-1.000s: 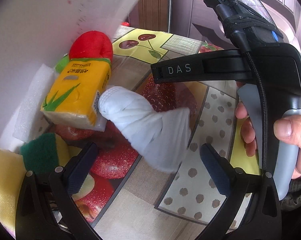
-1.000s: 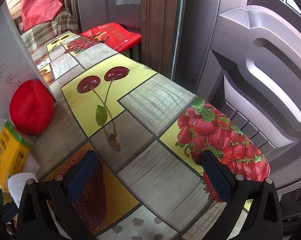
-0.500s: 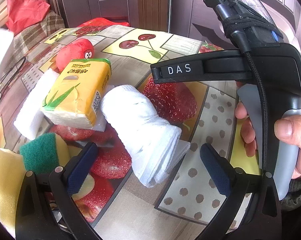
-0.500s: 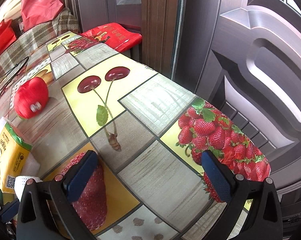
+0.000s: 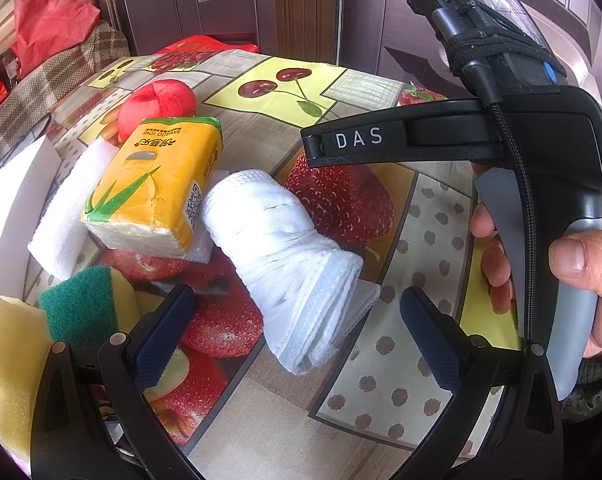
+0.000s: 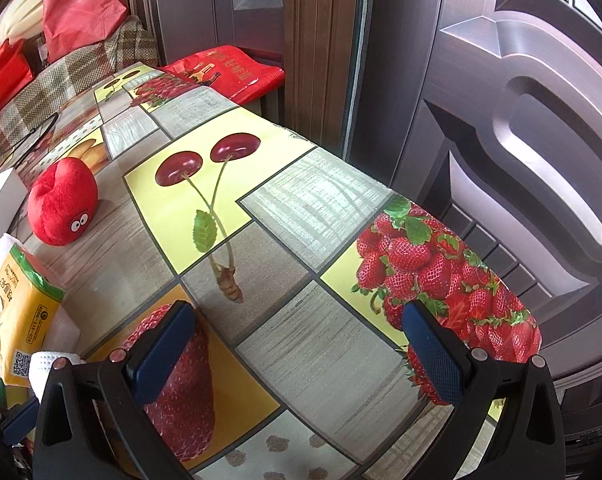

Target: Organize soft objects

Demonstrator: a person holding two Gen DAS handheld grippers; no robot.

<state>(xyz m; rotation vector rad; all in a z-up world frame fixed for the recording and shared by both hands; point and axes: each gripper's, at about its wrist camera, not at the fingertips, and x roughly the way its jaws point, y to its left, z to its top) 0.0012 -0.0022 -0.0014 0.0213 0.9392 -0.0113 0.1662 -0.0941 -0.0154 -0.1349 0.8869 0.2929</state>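
A rolled white towel (image 5: 285,256) lies on the fruit-print table (image 5: 381,380), its folded end between my open left gripper's (image 5: 297,336) fingers, not gripped. A yellow tissue pack (image 5: 157,188) leans on a white foam block (image 5: 67,212) just left of the towel. A red plush toy (image 5: 157,100) sits behind them; it also shows in the right wrist view (image 6: 63,202). A green-and-yellow sponge (image 5: 89,304) and a yellow cloth (image 5: 5,360) lie at the lower left. My right gripper (image 6: 301,352) is open and empty over the table; its body (image 5: 521,140) fills the left wrist view's right side.
A white box edge (image 5: 5,208) stands at the far left. Red bags (image 6: 81,4) and a plaid cushion (image 6: 61,76) lie beyond the table's far end. A dark door (image 6: 501,120) runs along the table's right edge (image 6: 501,300).
A white box that filled the left of the left wrist view has moved away to the left, uncovering the red plush and the room. The towel has settled flat on the table. Both grippers stayed put.
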